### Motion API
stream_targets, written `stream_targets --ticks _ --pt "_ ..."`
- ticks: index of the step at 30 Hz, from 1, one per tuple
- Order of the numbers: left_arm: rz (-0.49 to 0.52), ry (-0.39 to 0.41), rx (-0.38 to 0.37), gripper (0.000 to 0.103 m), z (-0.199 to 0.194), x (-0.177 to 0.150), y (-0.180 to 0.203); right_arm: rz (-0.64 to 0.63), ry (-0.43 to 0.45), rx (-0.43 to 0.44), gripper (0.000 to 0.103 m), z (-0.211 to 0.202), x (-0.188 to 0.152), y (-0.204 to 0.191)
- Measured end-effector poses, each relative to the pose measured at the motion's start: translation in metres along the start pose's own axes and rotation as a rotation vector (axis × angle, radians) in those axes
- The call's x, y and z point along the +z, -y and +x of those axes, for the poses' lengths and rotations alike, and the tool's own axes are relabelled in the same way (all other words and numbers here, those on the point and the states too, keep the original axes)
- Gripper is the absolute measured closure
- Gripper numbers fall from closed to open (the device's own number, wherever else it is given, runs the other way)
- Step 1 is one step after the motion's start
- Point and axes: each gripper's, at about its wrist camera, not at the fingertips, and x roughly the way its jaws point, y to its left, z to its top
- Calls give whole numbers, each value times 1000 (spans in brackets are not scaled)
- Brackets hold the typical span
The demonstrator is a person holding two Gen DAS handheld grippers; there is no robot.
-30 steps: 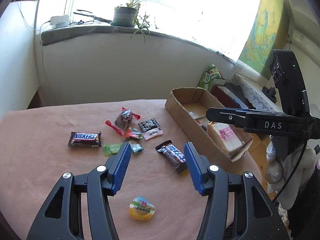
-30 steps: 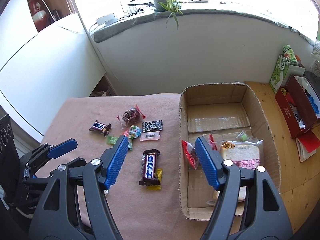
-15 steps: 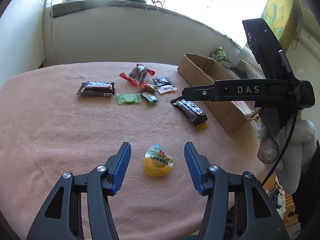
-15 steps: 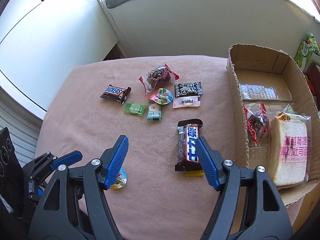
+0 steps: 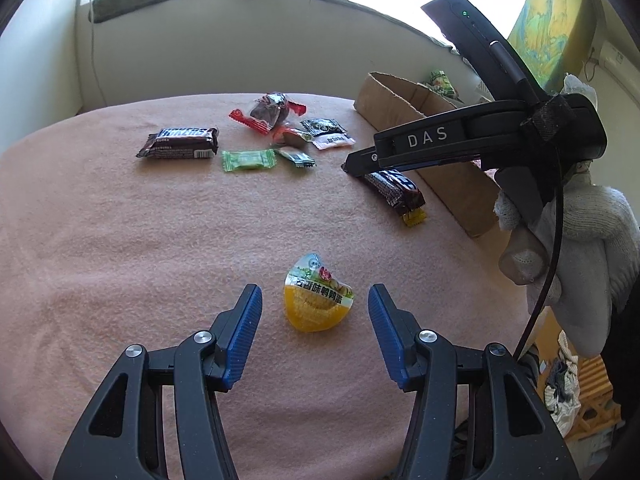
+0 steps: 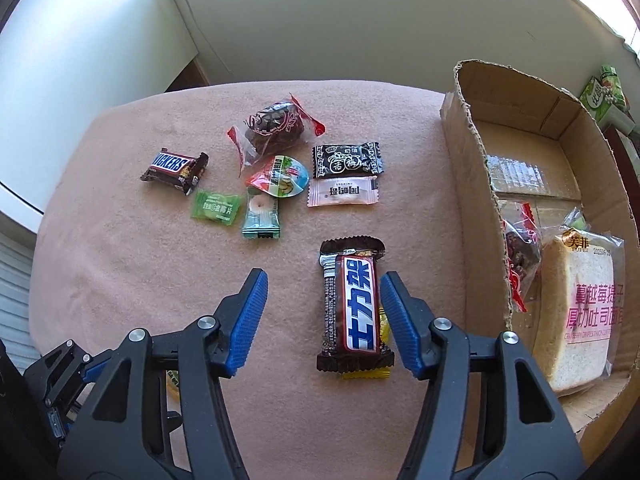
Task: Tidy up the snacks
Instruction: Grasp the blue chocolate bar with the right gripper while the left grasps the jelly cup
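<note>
Over the counter point(image 5: 100, 240) both my tools have dropped low: left tool point(image 5: 315, 308) gaping around the jelly cup point(image 5: 318, 304), right tool point(image 6: 324, 300) just narrowing beside the bar point(image 6: 354, 304), nothing gripped, box point(image 6: 472, 168) next.

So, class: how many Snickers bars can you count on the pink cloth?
2. One Snickers bar lies at the far left of the snack cluster. The other Snickers bar, with Chinese lettering, lies near the cardboard box, between the right claw's fingers.
</note>
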Motion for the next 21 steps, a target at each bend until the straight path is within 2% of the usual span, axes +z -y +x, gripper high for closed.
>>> stream_targets --ticks 7,10,13,15,17,19,21 --pt "21 -13 25 48 11 0 1 -21 -38 -39 49 20 3 -6" --pt "29 -12 33 48 13 -1 1 -24 -53 -45 61 29 2 -7" --pt "45 -6 44 49 14 -2 3 -22 -52 -43 66 31 3 -5" --pt "55 -5 45 54 16 -2 3 -23 -51 -45 71 32 3 -3" --pt "61 1 47 67 17 -3 3 -21 -49 -39 73 32 4 -3" --pt "66 5 56 72 18 -3 2 -22 -45 -36 73 30 3 0" --pt "57 7 47 73 17 -3 0 -21 -41 -30 73 28 1 0"
